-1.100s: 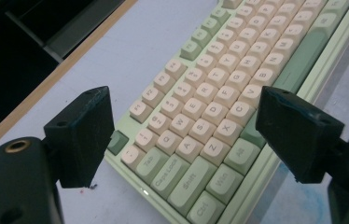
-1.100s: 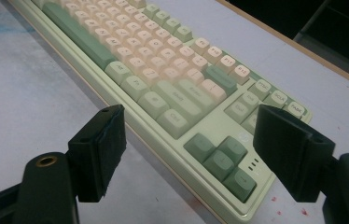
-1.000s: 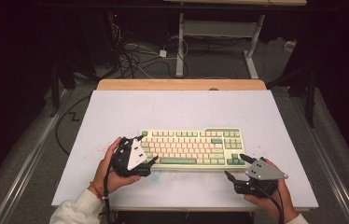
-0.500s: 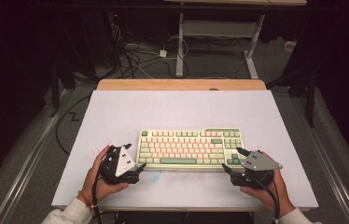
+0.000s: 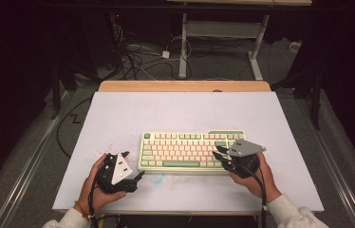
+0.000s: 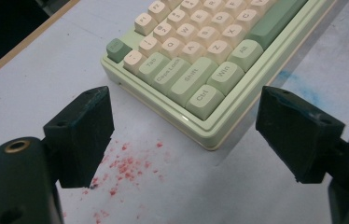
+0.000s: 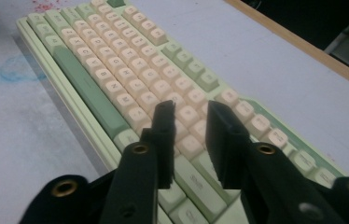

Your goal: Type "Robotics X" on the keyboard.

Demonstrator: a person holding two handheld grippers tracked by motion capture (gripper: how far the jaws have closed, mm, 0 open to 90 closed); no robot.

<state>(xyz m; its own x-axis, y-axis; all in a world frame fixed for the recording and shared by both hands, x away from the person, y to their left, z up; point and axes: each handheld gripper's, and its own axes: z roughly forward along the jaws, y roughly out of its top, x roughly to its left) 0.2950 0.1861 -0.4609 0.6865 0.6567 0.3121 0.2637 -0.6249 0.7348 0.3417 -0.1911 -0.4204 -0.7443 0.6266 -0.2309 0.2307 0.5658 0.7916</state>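
Dark floor and tangled cables ring the pale desk point(image 5: 118, 118) where I work, and everything that matters sits near its front edge. My right hand-held gripper point(image 7: 189, 123) hangs just over the right half of the mechanical keyboard point(image 5: 192, 149), above the cream letter keys. Its jaws have just been closing and now stand a narrow slot apart, with nothing between them; I judge I have narrowed them so one slim tip can come down on a single key without catching its neighbours. My left hand-held gripper point(image 6: 182, 135) waits off the keyboard's near left corner, jaws wide apart and empty, framing the Ctrl key point(image 6: 204, 98) and the corner of the case, low over the desk but not touching the board. Held there, it looks ready to steady the case if pressing makes it slide. The keyboard lies flat and square to me, centred towards the front of the desk. Red specks point(image 6: 126, 168) and a faint blue smudge point(image 7: 21, 67) stain the surface beside it.
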